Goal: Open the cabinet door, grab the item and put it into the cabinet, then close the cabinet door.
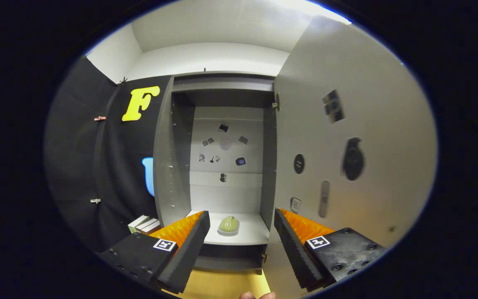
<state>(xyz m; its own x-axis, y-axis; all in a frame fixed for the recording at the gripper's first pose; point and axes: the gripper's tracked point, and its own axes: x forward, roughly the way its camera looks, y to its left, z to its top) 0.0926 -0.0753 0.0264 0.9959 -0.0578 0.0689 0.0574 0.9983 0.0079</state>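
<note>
A tall grey cabinet stands open straight ahead. Its door is swung out to the right, beside my right finger, with several dark stickers on its inner face. A pale green item rests on the cabinet's lower shelf, beyond my fingers and roughly centred between them. My gripper is open, its fingers spread wide with nothing held. Small stickers dot the cabinet's back panel.
A small stack of boxes sits on the floor left of the cabinet, behind my left finger. Black cloth hangs to the left. The wooden floor shows below the cabinet, with a fingertip at its near edge.
</note>
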